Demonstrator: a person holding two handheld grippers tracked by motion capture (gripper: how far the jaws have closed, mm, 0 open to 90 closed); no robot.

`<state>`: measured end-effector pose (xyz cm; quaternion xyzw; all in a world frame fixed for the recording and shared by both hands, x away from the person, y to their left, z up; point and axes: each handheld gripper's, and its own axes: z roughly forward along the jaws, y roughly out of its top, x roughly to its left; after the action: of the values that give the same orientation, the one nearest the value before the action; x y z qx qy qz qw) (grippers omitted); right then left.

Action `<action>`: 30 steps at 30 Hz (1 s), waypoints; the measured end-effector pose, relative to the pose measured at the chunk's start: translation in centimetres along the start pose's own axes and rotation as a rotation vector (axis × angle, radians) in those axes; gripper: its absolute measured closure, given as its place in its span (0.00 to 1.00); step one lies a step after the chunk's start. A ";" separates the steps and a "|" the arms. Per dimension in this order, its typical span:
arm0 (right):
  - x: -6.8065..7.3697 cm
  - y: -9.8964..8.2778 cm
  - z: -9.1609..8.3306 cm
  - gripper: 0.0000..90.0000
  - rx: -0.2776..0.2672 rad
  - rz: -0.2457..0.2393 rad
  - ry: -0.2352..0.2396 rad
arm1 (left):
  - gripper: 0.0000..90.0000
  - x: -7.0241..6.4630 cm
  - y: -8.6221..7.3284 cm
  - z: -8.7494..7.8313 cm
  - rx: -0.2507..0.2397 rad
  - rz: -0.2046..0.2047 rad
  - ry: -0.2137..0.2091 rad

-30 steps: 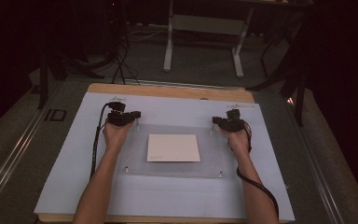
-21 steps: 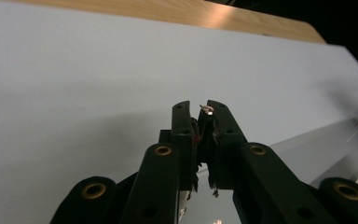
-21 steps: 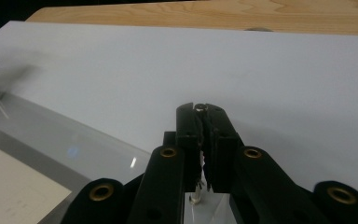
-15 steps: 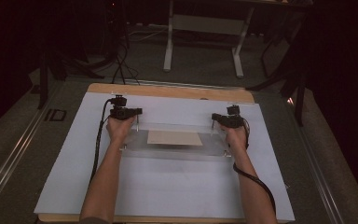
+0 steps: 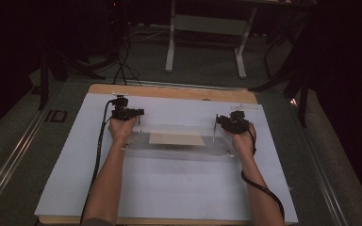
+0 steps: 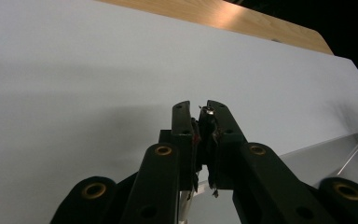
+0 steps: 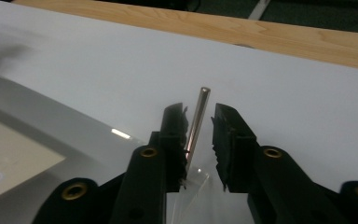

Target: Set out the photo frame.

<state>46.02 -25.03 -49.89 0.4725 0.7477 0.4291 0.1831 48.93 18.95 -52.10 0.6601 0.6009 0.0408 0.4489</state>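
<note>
A clear plate (image 5: 179,149) with thin metal posts at its corners carries a beige sheet (image 5: 176,137). It looks tilted, its near edge seemingly off the white table cover. My left gripper (image 5: 128,113) is at the far left corner, shut on the post (image 6: 207,112) there (image 6: 199,106). At the far right corner, my right gripper (image 5: 234,123) has just been opening its jaws. That corner's post (image 7: 197,122) stands between the jaws (image 7: 199,110), close to the left one with a gap on the right. The plate (image 7: 60,119) and sheet (image 7: 9,161) lie to its left.
A white cover (image 5: 179,188) spreads over the wooden table (image 5: 169,92), whose bare far edge lies beyond the grippers. Both forearms reach in from the near edge. Cables trail back from the grippers. Dark floor, stands and a desk frame (image 5: 205,23) lie behind the table.
The plate and sheet lay broad in the high view a second ago. Now they look much shallower, and the near edge has drawn up toward the grippers. The hands have barely shifted.
</note>
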 end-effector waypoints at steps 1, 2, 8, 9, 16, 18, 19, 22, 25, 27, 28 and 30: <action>0.0 -0.2 -0.4 0.81 -0.010 0.000 0.005 | 0.92 0.0 0.0 0.0 0.000 -0.001 0.000; 0.0 -0.4 -0.6 0.80 -0.017 -0.002 0.007 | 0.92 0.0 0.0 0.0 -0.001 -0.003 -0.001; 0.0 -1.8 -2.1 0.77 -0.044 -0.034 -0.006 | 0.92 0.1 0.0 0.1 0.000 -0.016 -0.010; 0.0 -1.8 -2.1 0.77 -0.044 -0.034 -0.006 | 0.92 0.1 0.0 0.1 -0.001 -0.015 -0.010; 0.5 -3.1 -3.0 0.76 -0.042 -0.068 -0.015 | 0.92 0.1 0.0 0.1 0.001 -0.012 -0.008; 0.5 -3.4 -3.3 0.76 -0.051 -0.072 0.003 | 0.92 0.1 0.0 0.1 0.002 -0.013 -0.009; 0.5 -3.6 -3.5 0.75 -0.054 -0.076 0.012 | 0.92 0.1 0.0 0.1 0.002 -0.014 -0.009; 0.4 -4.4 -4.2 0.76 -0.038 -0.104 -0.007 | 0.92 0.1 0.1 0.1 0.003 -0.016 -0.008; 0.3 -5.0 -4.7 0.75 -0.035 -0.113 0.003 | 0.92 0.1 0.1 0.1 0.004 -0.017 -0.008; 0.2 -5.4 -5.0 0.75 -0.039 -0.117 0.022 | 0.92 0.1 0.1 0.1 0.003 -0.022 -0.010; 0.2 -5.6 -5.1 0.75 -0.030 -0.132 0.014 | 0.92 0.1 0.1 0.1 0.002 -0.024 -0.011; 0.3 -5.8 -5.1 0.76 -0.022 -0.145 0.012 | 0.92 0.1 0.1 0.1 0.002 -0.024 -0.010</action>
<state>39.25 -28.25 -51.69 0.4124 0.7763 0.4258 0.2143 49.08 19.00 -52.19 0.6535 0.6067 0.0312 0.4516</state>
